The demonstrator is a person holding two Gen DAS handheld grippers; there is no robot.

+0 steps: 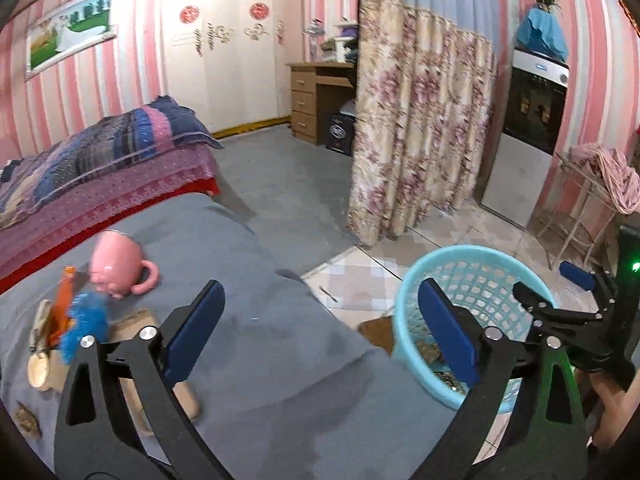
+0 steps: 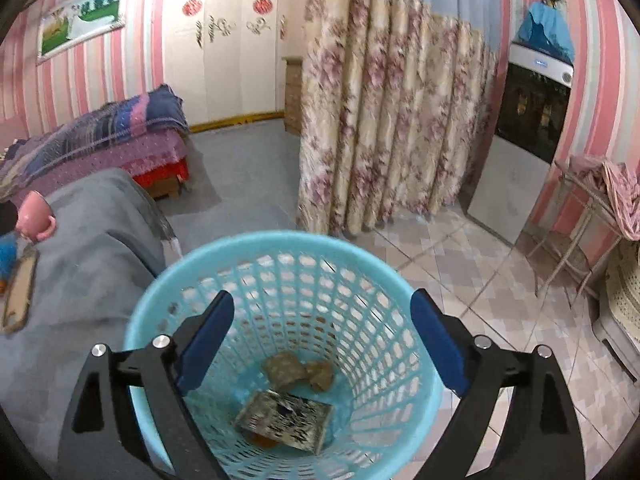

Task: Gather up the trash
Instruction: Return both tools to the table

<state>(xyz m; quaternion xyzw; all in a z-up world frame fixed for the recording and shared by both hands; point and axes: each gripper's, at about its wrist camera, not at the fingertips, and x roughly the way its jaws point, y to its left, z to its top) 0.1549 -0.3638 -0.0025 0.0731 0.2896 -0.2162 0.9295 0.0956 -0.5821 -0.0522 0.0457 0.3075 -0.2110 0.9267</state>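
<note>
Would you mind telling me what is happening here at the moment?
A person with two handheld grippers is clearing trash from a grey-covered table into a blue basket. The right gripper hangs over the basket, jaws open and empty, with scraps and a box at the bottom. The left gripper is open and empty too.

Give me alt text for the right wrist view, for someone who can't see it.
The right gripper hangs open and empty over a light blue basket on the tiled floor; a printed packet and two crumpled brown scraps lie at its bottom. At left, a pink mug sits on a grey-covered surface.
</note>
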